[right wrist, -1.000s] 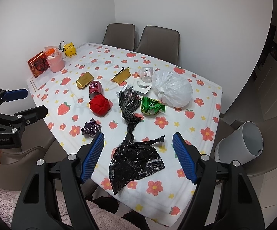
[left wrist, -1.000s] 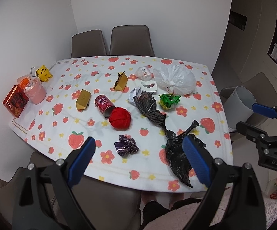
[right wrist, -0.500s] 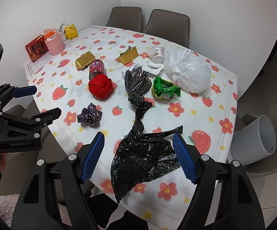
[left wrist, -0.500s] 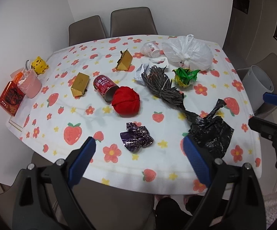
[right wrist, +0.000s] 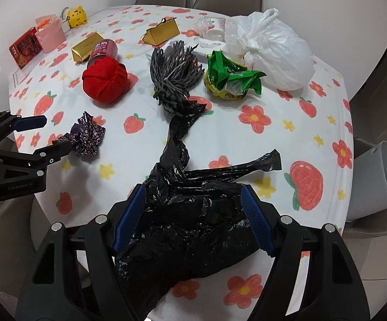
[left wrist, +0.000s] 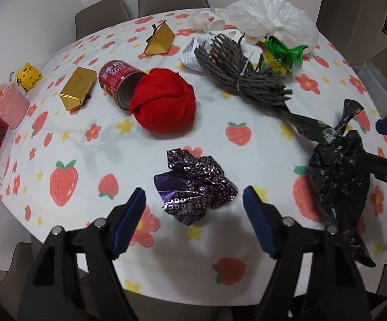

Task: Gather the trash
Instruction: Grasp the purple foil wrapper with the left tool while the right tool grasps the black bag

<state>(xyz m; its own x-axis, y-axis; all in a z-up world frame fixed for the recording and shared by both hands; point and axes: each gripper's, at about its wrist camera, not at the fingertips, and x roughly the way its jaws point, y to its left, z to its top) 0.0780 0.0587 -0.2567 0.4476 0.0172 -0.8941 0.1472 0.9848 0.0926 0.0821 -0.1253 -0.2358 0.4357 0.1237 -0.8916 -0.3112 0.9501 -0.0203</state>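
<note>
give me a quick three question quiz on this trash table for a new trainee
1. True or false: the left gripper is already shut on the purple wrapper.
2. What lies between the right gripper's pads? A) red cloth ball B) black plastic bag C) green wrapper
3. Fill in: the red can lies on its ____, its open end facing the red cloth ball.

Key
1. False. Its jaws have just been closing, but they are open, with the wrapper ahead of the pads and untouched.
2. B, the black plastic bag; no clear pinch shows yet.
3. side
</note>
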